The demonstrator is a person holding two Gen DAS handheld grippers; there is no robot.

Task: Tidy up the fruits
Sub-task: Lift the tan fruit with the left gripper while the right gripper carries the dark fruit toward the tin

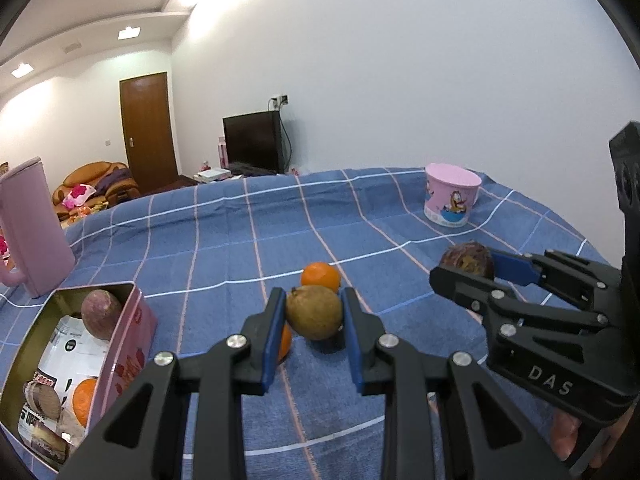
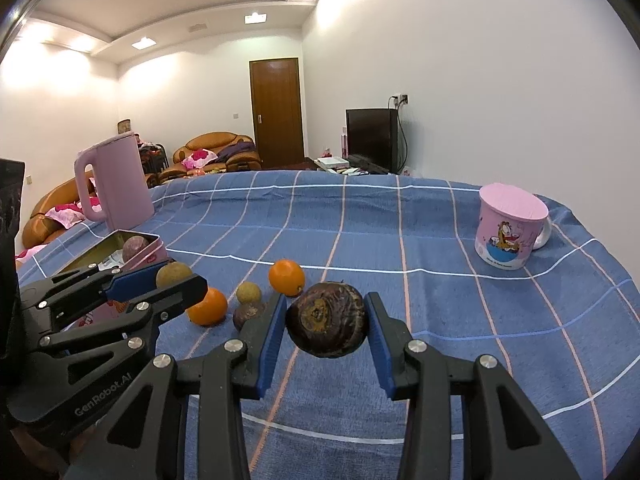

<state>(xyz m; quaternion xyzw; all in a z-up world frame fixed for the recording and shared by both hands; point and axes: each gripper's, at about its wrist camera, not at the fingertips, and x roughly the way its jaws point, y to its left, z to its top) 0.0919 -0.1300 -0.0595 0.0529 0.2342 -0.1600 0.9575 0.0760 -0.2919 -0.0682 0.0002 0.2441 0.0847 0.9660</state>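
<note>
My left gripper (image 1: 314,312) is shut on a brown-green round fruit (image 1: 314,311), held just above the blue checked cloth. My right gripper (image 2: 326,322) is shut on a dark purple wrinkled fruit (image 2: 326,320); it also shows in the left wrist view (image 1: 468,260). An open pink tin (image 1: 138,312) at the left holds a purple fruit (image 1: 100,312) and an orange (image 1: 84,400). Two oranges (image 2: 286,277) (image 2: 208,306), a small tan fruit (image 2: 248,292) and a small purple fruit (image 2: 246,316) lie on the cloth.
A pink kettle (image 2: 116,180) stands behind the tin at the far left. A pink cartoon mug (image 2: 508,232) stands at the far right of the table (image 2: 360,220). The table's far edge curves around behind both.
</note>
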